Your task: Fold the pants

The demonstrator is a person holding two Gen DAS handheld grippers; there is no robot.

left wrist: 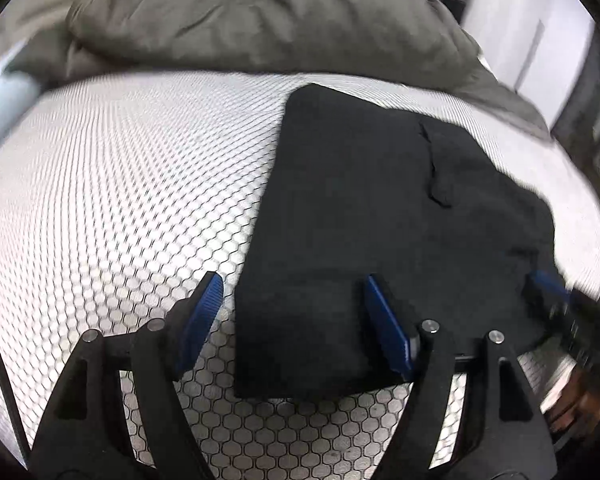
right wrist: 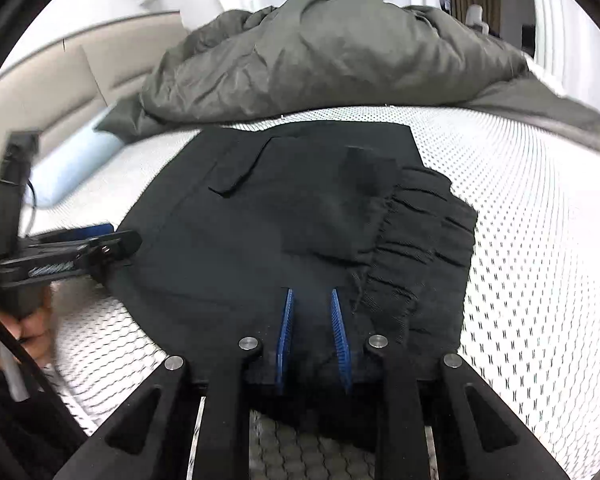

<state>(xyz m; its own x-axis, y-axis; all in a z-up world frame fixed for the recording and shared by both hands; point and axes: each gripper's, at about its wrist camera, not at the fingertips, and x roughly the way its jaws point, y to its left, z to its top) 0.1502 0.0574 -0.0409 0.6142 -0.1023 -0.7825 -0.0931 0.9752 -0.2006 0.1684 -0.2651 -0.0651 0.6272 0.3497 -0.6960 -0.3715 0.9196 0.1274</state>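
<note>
The black pants (left wrist: 380, 200) lie folded into a compact stack on the white honeycomb mesh bed surface (left wrist: 120, 180). My left gripper (left wrist: 294, 292) is open wide, its jaws straddling the near left corner of the pants just above the cloth. In the right wrist view the pants (right wrist: 292, 220) show a pocket flap and the ribbed elastic waistband (right wrist: 424, 248) at right. My right gripper (right wrist: 312, 308) has its jaws narrowly apart over the near edge of the pants, with black cloth between them. The left gripper also shows at the left (right wrist: 96, 240), and the right gripper shows blurred in the left wrist view (left wrist: 548, 284).
A crumpled grey duvet (left wrist: 268, 16) is piled behind the pants; it also shows in the right wrist view (right wrist: 320, 56). A light blue pillow (right wrist: 76, 160) lies at the left. A beige headboard (right wrist: 60, 92) stands behind. A hand (right wrist: 32, 328) holds the left gripper.
</note>
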